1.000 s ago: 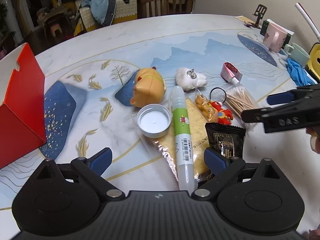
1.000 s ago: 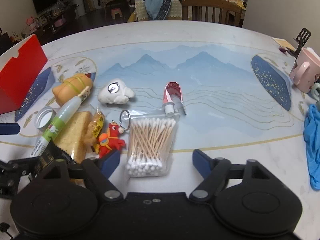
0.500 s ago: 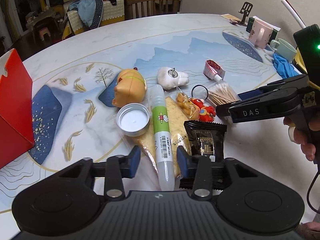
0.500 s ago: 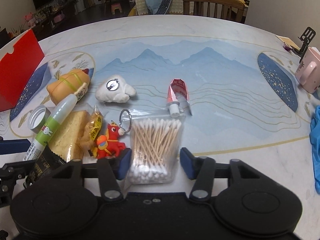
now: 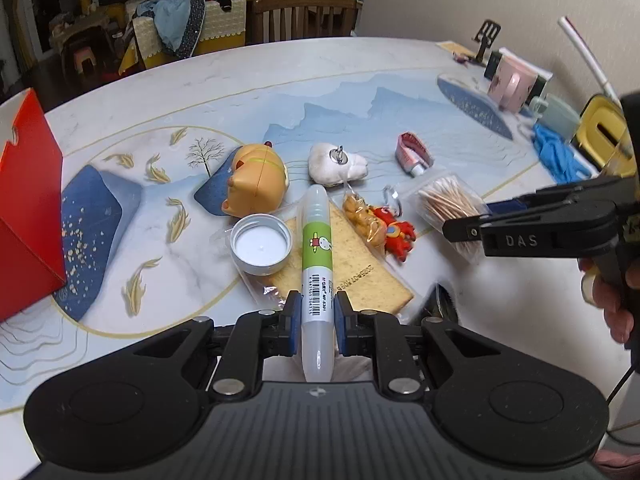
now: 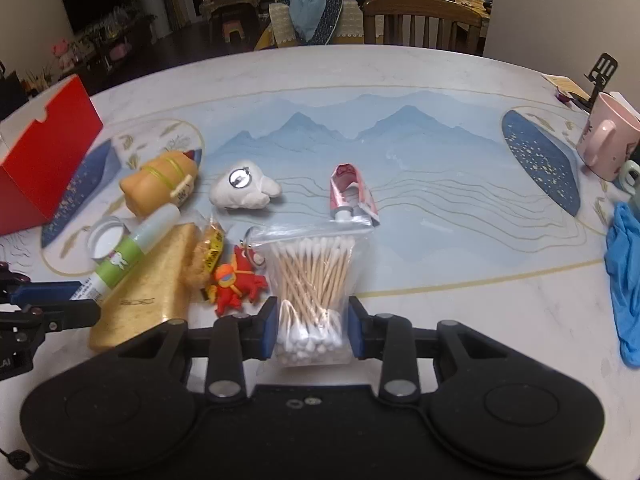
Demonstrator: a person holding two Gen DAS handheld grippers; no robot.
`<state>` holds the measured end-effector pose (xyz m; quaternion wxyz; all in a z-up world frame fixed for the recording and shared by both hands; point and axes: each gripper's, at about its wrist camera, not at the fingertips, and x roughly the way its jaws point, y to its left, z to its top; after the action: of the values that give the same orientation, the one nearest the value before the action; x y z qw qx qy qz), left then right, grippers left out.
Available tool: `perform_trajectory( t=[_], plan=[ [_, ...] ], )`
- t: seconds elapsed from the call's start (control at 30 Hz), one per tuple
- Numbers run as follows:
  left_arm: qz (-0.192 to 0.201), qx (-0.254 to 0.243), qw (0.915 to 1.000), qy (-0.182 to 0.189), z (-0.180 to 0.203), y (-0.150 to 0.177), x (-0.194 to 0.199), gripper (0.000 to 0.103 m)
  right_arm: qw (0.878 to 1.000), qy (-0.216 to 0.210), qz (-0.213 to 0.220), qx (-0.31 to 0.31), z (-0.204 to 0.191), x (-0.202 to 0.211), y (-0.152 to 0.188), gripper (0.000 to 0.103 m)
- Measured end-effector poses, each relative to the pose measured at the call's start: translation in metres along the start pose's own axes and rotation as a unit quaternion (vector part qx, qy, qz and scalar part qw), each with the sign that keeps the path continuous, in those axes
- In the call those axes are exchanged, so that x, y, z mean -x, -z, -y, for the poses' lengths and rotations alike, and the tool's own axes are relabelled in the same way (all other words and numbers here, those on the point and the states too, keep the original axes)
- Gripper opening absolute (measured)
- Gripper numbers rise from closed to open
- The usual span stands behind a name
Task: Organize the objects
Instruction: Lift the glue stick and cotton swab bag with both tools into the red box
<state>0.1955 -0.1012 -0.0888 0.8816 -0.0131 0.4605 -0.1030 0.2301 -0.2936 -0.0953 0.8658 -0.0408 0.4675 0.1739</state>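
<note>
My left gripper (image 5: 317,322) is shut on the lower end of a white glue tube (image 5: 318,248) with a green label, which lies across a wrapped yellow sponge (image 5: 360,276). My right gripper (image 6: 312,330) has its jaws closing on a clear bag of cotton swabs (image 6: 312,276), and both blue pads touch the bag's sides at its near end. The left wrist view shows the right gripper's black fingers (image 5: 520,232) over the same swab bag (image 5: 444,200), with a person's hand behind them.
A red box (image 5: 28,216) stands at the left. Around the tube lie a white cap (image 5: 261,244), an orange toy (image 5: 256,180), a white plush (image 5: 338,164), a pink tube (image 5: 412,152), a snack packet (image 5: 360,216) and a red keychain (image 5: 394,232). A pink mug (image 6: 608,136) and blue gloves (image 6: 626,280) sit far right.
The left jaws went from wide open to shut on the glue tube. The right jaws narrowed from wide open until they touch the swab bag's sides.
</note>
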Motion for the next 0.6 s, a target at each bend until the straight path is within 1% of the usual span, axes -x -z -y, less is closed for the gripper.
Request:
perform_trajectory(
  t=[0.33,0.47,0.6],
  plan=[
    [0.018,0.052,0.9980,0.032,-0.015,0.007,0.027,0.016,0.999,-0.034,0.014,-0.030,-0.004,0.039,0.009,0.033],
    [0.027,0.073,0.9960,0.043,-0.022,0.010,0.037,0.016,0.998,-0.045,0.016,-0.031,-0.013,0.051,0.012,0.033],
    [0.046,0.086,0.9937,0.055,-0.028,0.011,0.052,0.016,0.998,-0.056,0.021,-0.027,-0.023,0.063,0.012,0.033]
  ],
)
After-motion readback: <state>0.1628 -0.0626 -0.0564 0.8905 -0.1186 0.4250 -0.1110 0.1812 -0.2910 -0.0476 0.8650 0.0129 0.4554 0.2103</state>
